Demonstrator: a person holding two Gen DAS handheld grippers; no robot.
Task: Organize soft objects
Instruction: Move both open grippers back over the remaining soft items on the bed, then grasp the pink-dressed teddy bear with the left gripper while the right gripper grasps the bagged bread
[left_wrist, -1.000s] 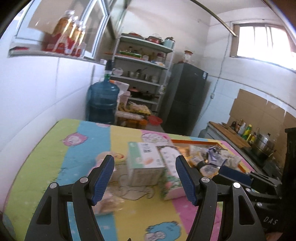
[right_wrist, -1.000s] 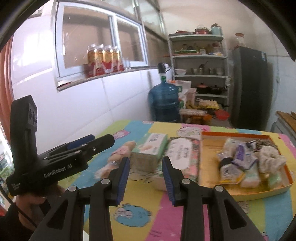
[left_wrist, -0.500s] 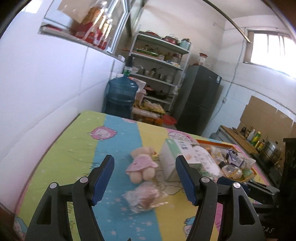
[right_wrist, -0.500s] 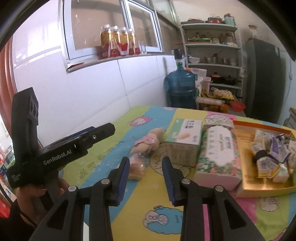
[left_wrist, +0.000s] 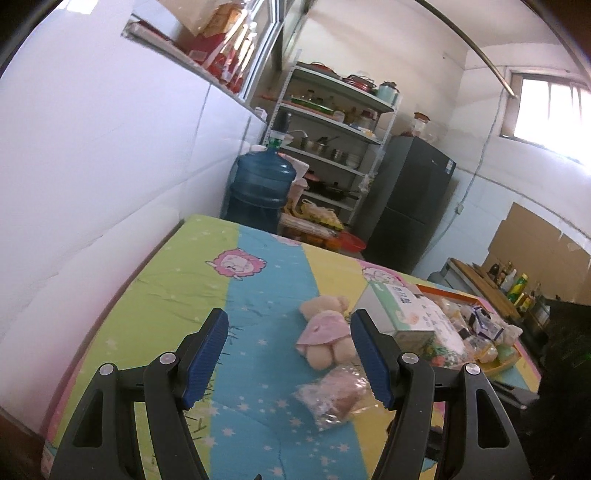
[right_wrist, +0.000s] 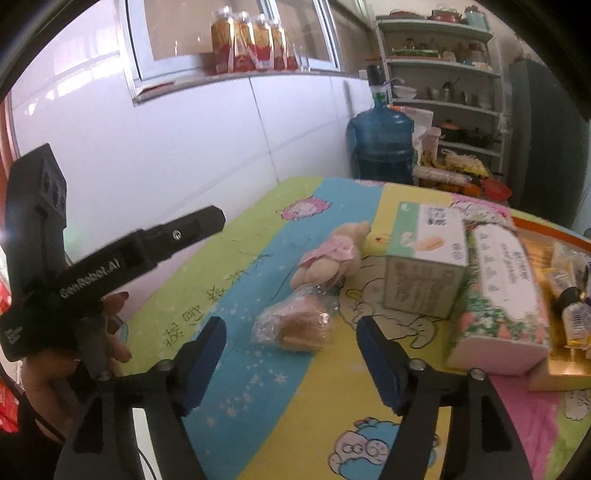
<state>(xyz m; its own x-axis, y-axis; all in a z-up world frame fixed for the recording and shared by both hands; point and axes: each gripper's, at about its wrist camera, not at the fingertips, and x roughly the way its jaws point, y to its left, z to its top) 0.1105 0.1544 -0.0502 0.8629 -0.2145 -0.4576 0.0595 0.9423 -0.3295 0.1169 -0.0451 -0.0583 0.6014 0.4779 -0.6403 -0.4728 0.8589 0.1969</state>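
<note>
A plush bear in a pink dress lies on the striped cartoon mat. A bread roll in clear plastic wrap lies just in front of it. My left gripper is open and empty, above the mat, with the bear and roll toward its right finger. My right gripper is open and empty, with the wrapped roll just ahead between its fingers. The left gripper's body shows at the left of the right wrist view.
A tissue box and a floral tissue pack lie right of the bear. An orange tray with several small packets is at far right. A blue water jug, a shelf rack and a fridge stand behind the table.
Both grippers have swung left; the bear and wrapped roll came into view. The right gripper's jaws have opened wide and it has come close to the wrapped roll.
</note>
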